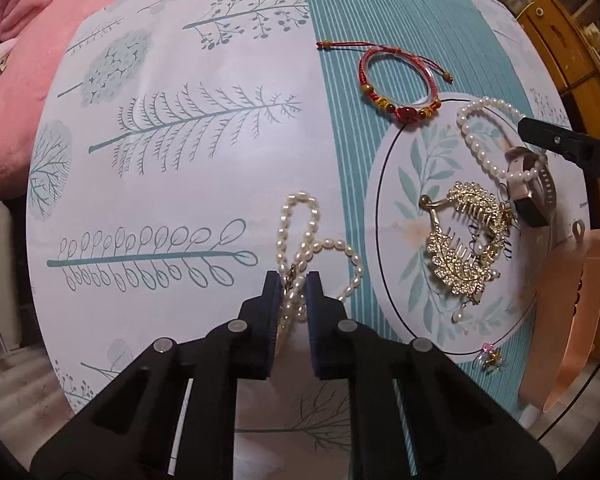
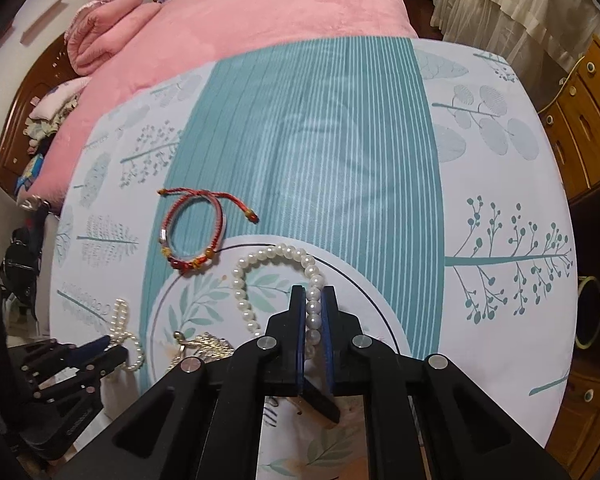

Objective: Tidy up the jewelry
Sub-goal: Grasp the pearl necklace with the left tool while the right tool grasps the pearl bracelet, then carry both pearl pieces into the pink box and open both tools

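In my left wrist view, the left gripper (image 1: 293,280) sits at lower centre with its jaws drawn narrow around a rice-pearl strand (image 1: 300,240); the strand's loops spill out above and to the right of the tips onto the printed tablecloth (image 1: 172,152). I read that as a grip, though the beads between the pads are partly hidden.

In my right wrist view, the right gripper (image 2: 314,292) at lower centre is pinched on a round-pearl bracelet (image 2: 276,254), whose loop arcs up and left from the tips over the white leaf-patterned disc (image 2: 360,292).

The rest of the jewelry lies right of centre in the left view: a red cord bracelet (image 1: 396,80) on the teal striped band, just touching the disc's upper edge; a gold leaf hair comb (image 1: 460,248) in the middle of the disc; a watch (image 1: 534,188) at the disc's right side with the round pearls draped over it. A small pink-and-gold charm (image 1: 490,356) sits at the disc's lower edge, and a peach box (image 1: 568,312) stands at the far right. A pink blanket (image 2: 240,20) fills the top of the right view.
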Demonstrator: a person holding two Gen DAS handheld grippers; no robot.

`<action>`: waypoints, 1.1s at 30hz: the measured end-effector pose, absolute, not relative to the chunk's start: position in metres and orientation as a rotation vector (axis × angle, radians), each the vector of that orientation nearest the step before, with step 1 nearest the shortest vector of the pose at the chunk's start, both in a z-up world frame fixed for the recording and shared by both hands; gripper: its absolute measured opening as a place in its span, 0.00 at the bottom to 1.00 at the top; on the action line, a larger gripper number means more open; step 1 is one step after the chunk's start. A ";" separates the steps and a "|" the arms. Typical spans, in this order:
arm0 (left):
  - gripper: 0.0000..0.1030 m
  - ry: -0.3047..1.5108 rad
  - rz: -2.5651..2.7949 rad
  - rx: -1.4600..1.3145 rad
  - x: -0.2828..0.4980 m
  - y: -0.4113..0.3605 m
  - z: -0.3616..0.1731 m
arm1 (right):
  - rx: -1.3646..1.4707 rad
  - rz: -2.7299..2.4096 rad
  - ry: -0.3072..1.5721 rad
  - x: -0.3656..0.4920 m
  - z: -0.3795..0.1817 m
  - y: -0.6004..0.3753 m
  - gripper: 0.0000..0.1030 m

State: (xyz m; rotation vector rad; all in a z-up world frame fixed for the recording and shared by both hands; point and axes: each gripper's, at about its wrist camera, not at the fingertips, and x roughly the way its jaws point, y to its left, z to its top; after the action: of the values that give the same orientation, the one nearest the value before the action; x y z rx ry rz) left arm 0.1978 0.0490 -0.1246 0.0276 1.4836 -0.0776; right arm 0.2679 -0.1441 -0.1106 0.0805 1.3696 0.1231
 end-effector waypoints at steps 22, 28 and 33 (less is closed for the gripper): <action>0.09 1.265 -0.249 -0.041 0.156 0.048 -0.005 | 0.198 0.245 1.180 0.195 0.030 -0.148 0.07; 0.09 1.223 -0.351 -0.013 0.139 0.010 0.035 | 0.242 0.245 1.130 0.153 0.075 -0.170 0.07; 0.09 1.190 -0.448 0.004 0.127 -0.029 0.069 | 0.267 0.214 1.100 0.111 0.107 -0.200 0.07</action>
State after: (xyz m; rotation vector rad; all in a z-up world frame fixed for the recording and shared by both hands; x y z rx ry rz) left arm 0.1274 -0.0289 0.0693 0.0040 1.1901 -0.4485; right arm 0.1110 -0.2005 0.1065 0.2674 1.0997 0.2144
